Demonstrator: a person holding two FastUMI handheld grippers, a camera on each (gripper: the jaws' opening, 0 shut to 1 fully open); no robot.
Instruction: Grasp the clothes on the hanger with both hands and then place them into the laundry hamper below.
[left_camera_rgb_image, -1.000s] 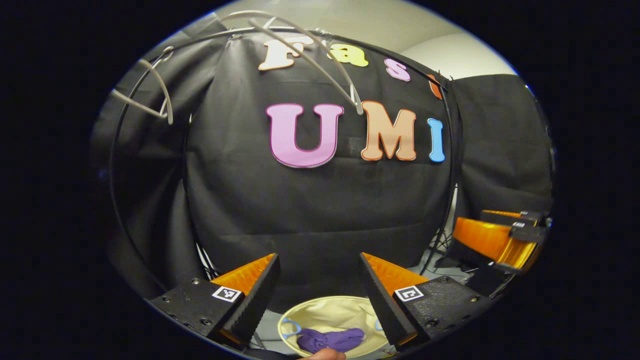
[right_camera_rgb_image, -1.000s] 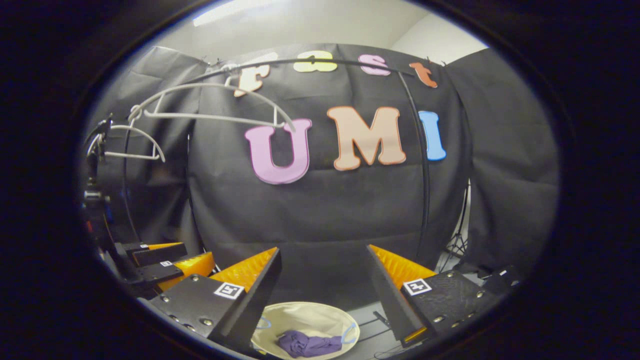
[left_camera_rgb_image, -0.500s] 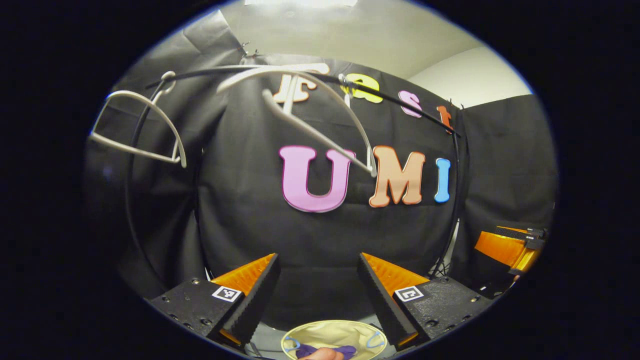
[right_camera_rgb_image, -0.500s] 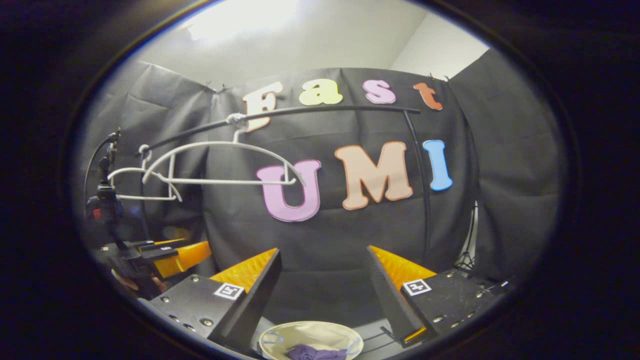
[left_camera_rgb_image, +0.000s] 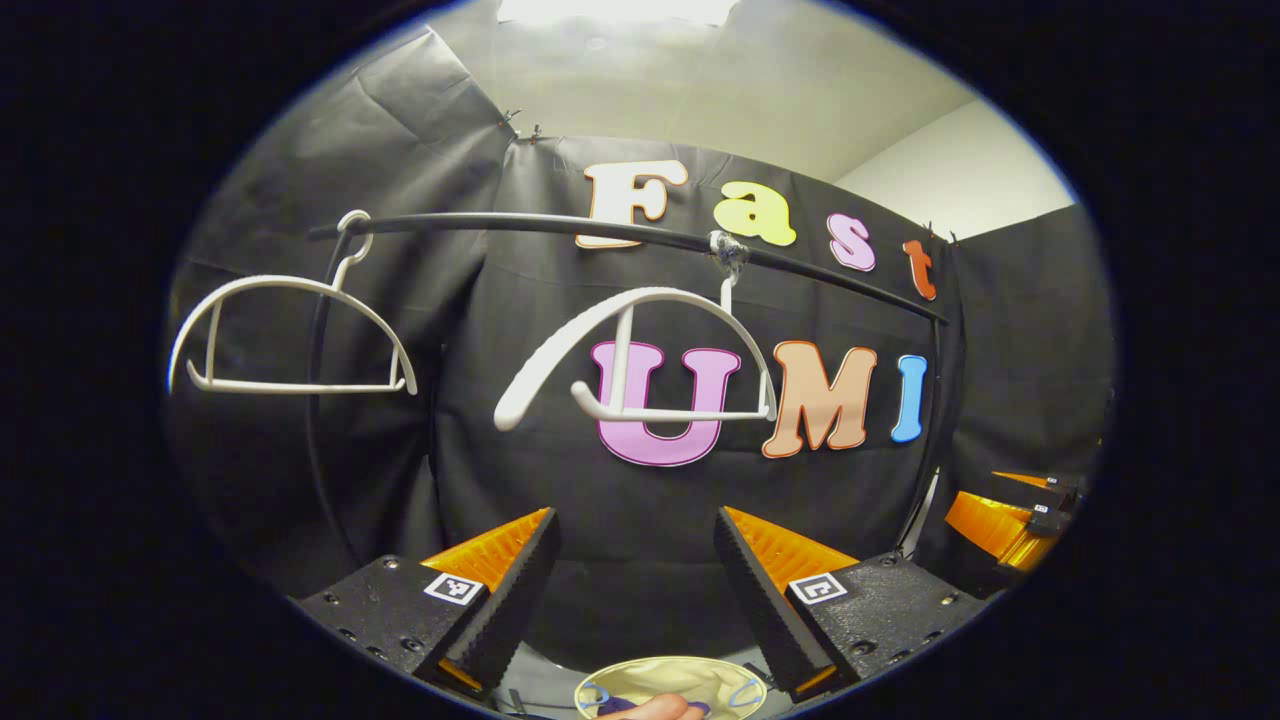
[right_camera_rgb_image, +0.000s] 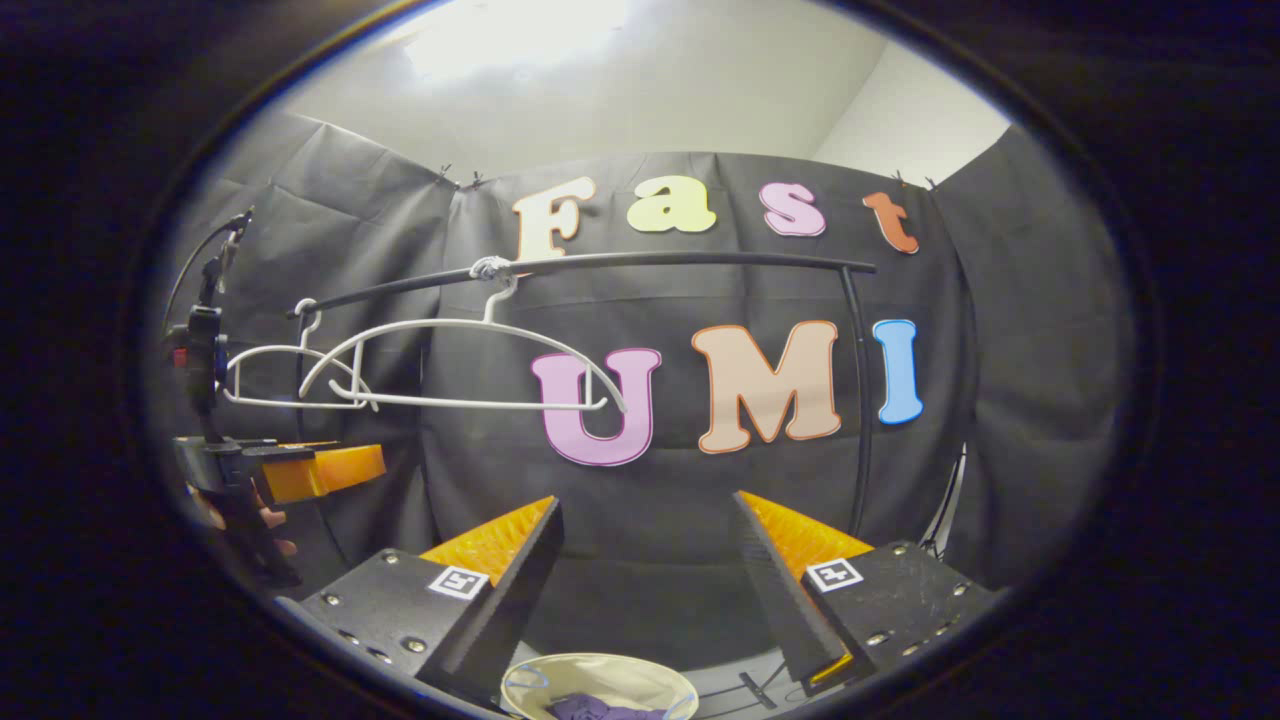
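Two white plastic hangers are being seen hanging bare from the black rail (left_camera_rgb_image: 520, 224) in the left gripper view: the near hanger (left_camera_rgb_image: 640, 355) at the centre of the frame, over the booth cloth, and the far hanger (left_camera_rgb_image: 290, 335) at the left of the frame. In the right gripper view the same rail (right_camera_rgb_image: 680, 262) is being shown across the upper middle, with the near hanger (right_camera_rgb_image: 470, 365) left of centre and the far hanger (right_camera_rgb_image: 285, 378) partly overlapped behind it at the left edge.

The left gripper (left_camera_rgb_image: 632, 565) is being held with its fingers spread wide at the bottom of its own view, nothing being held between them. The right gripper (right_camera_rgb_image: 648, 555) is likewise being held wide apart and empty at the bottom of its view. Each gripper is also being caught by the other camera: the right one at the right edge of the left gripper view, the left one at the left edge of the right gripper view, with fingers of a hand (right_camera_rgb_image: 255, 520) being seen beneath it.

The laundry hamper (right_camera_rgb_image: 598, 685), a round cream basket, is being shown at the bottom centre of the right gripper view, with the purple clothes (right_camera_rgb_image: 595, 710) lying inside it. In the left gripper view the hamper's rim (left_camera_rgb_image: 670, 685) is being glimpsed at the bottom centre, between the fingers.
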